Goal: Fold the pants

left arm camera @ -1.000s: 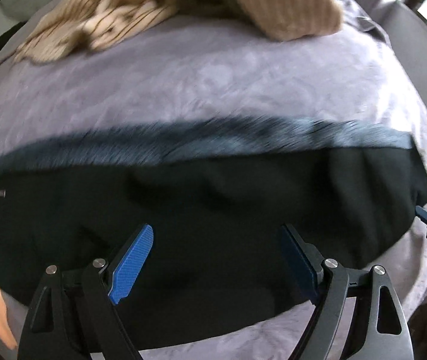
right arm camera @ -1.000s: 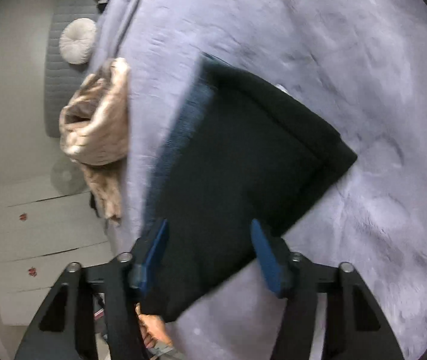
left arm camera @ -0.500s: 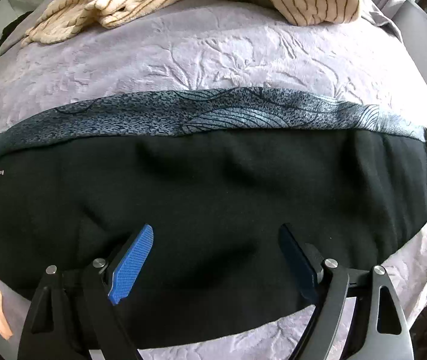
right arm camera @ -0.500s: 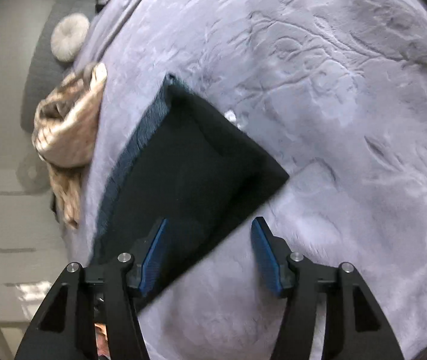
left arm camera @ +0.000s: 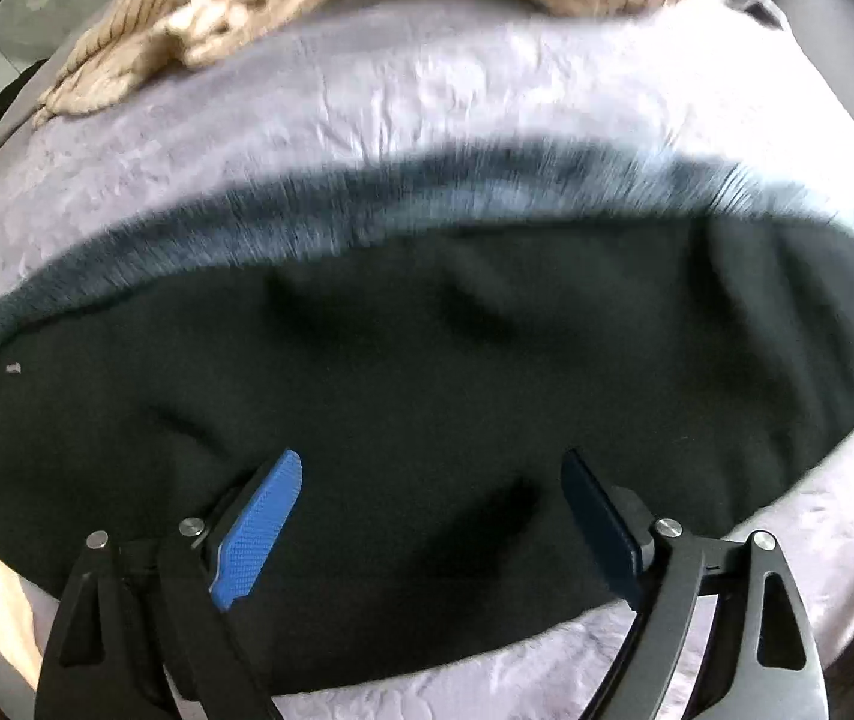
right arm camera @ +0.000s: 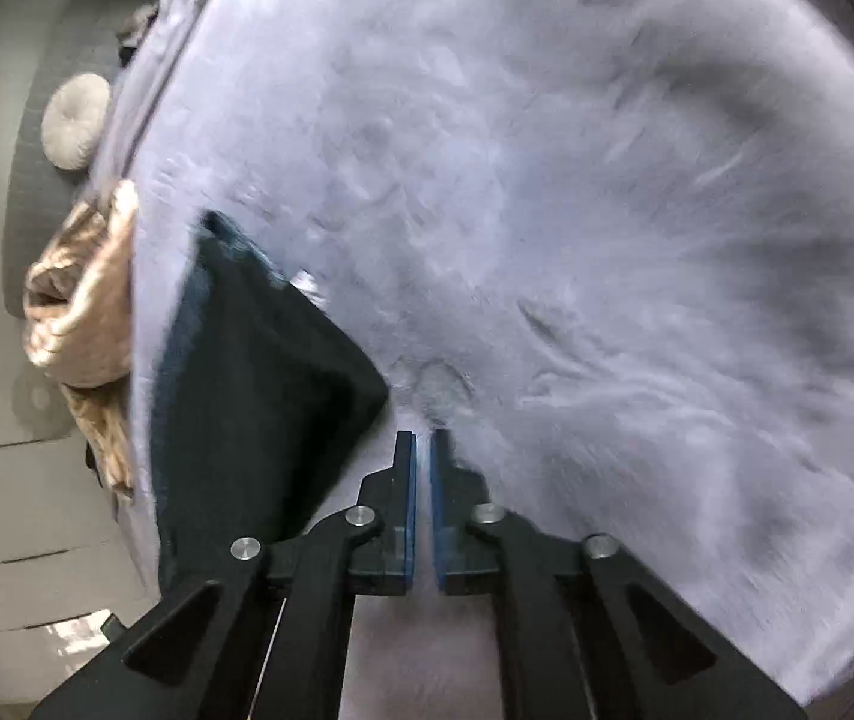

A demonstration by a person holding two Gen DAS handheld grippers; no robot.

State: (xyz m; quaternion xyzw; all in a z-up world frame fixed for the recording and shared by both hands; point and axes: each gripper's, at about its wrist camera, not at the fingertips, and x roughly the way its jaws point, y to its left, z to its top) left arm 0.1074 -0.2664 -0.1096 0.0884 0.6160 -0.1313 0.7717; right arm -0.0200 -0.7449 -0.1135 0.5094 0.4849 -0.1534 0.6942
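Observation:
The folded black pants, with a blue-grey patterned band along their far edge, lie flat on the lilac bed cover. My left gripper hovers low over their near half. Its jaws are opening, and the cloth lies under them, not between the pads. In the right wrist view the pants lie to the left, their corner just left of my right gripper. That gripper is shut over the bare cover with nothing between its blue pads.
A heap of beige striped clothes lies at the far side of the bed, seen also at the bed's left edge. Beyond that edge are a round cushion on a grey seat and white drawers.
My right gripper has slid right, off the pants and onto the bare cover, and its jaws have shut empty. The left gripper stays over the pants.

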